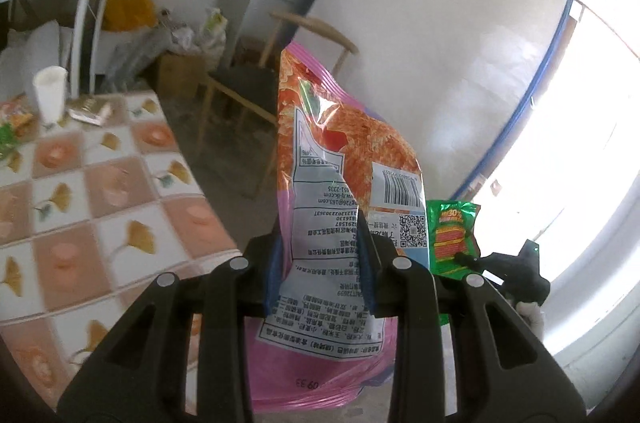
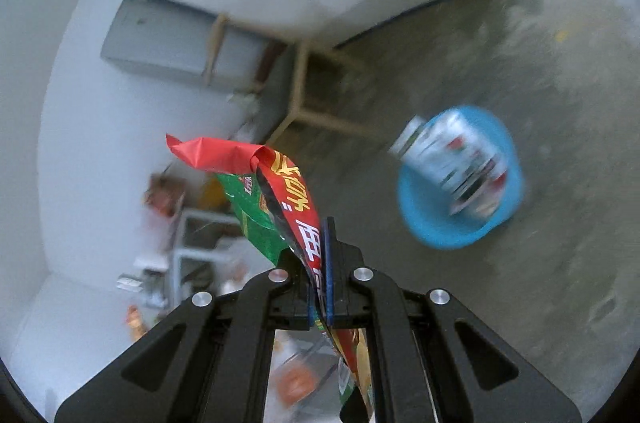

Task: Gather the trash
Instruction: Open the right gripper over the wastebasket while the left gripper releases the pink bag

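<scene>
My left gripper [image 1: 322, 259] is shut on a large pink and orange snack bag [image 1: 340, 159], held upright in the air beside the table. My right gripper [image 2: 320, 287] is shut on a red and green snack wrapper [image 2: 276, 191], which also shows in the left wrist view [image 1: 452, 235] to the right of the big bag. A blue basin [image 2: 424, 223] stands on the floor to the right of my right gripper and holds a white printed package [image 2: 456, 163]. More wrappers [image 1: 16, 123] lie at the table's far left.
A table with a ginkgo-patterned cloth [image 1: 100, 191] fills the left. On it stand a white cup [image 1: 50, 93] and a small packet [image 1: 90, 111]. A wooden chair [image 1: 256, 91] stands behind. A mattress [image 1: 440, 43] leans on the wall. A grey fridge [image 2: 168, 43] stands by the wall.
</scene>
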`<state>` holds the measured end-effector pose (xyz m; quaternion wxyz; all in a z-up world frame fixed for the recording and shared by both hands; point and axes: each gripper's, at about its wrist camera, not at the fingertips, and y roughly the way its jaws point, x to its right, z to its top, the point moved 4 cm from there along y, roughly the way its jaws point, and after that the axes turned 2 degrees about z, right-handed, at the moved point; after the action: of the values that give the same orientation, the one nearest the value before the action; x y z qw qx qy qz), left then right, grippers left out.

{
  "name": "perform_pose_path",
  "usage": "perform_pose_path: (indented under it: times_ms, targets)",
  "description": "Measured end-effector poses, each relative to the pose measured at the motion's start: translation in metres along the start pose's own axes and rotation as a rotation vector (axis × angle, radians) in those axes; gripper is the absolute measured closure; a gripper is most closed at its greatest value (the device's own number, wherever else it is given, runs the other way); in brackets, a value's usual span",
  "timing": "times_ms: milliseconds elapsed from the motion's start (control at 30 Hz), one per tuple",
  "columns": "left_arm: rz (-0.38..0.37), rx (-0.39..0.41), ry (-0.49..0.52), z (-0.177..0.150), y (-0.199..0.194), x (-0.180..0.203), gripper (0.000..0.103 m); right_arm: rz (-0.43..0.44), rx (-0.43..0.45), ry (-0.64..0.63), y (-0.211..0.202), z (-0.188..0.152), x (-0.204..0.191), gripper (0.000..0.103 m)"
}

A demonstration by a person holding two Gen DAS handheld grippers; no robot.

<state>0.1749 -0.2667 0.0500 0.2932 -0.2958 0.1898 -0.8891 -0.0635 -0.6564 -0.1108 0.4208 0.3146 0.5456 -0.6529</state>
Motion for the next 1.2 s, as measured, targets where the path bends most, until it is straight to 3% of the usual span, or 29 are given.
perform_pose_path:
  times_ms: [100, 167, 333, 433, 600, 667, 767, 800, 833, 867, 1067, 1200]
  targets:
    - [-0.004, -0.02, 0.012, -0.005, 0.015, 0.003, 0.073, -0.1, 0.041, -0.111, 0.01, 0.016, 0.01, 0.099]
    - [0.008, -0.035, 0.021, -0.009, 0.023, 0.0, 0.073, -0.174, 0.039, -0.258, 0.032, 0.021, 0.004, 0.099]
    - [0.044, -0.058, 0.006, -0.01, 0.031, -0.016, 0.073, -0.293, -0.056, -0.625, 0.115, 0.017, -0.02, 0.099]
    - [0.066, -0.06, 0.001, -0.008, 0.034, -0.024, 0.073, -0.352, -0.103, -0.742, 0.157, 0.014, -0.024, 0.099]
    - [0.075, -0.069, -0.009, -0.008, 0.04, -0.024, 0.073, -0.422, -0.108, -0.684, 0.218, 0.028, 0.015, 0.097]
    - [0.073, -0.086, -0.008, -0.01, 0.047, -0.022, 0.073, -0.515, -0.138, -0.662, 0.238, 0.033, 0.044, 0.09]
    - [0.054, -0.112, -0.016, -0.014, 0.059, -0.013, 0.072, -0.576, -0.167, -0.61, 0.243, 0.039, 0.076, 0.087]
    - [0.045, -0.118, -0.015, -0.015, 0.065, -0.008, 0.072, -0.577, -0.153, -0.606, 0.239, 0.041, 0.078, 0.082]
    - [0.037, -0.124, -0.015, -0.017, 0.071, -0.004, 0.072, -0.577, -0.129, -0.598, 0.229, 0.044, 0.081, 0.067]
    - [0.03, -0.134, -0.02, -0.018, 0.078, 0.001, 0.072, -0.571, -0.11, -0.592, 0.221, 0.045, 0.082, 0.061]
    - [-0.019, -0.234, -0.105, -0.031, 0.142, 0.034, 0.071, -0.454, -0.022, -0.454, 0.145, 0.044, 0.096, 0.061]
    - [-0.01, -0.218, -0.085, -0.042, 0.199, 0.063, 0.071, -0.389, 0.01, -0.353, 0.084, 0.025, 0.118, 0.061]
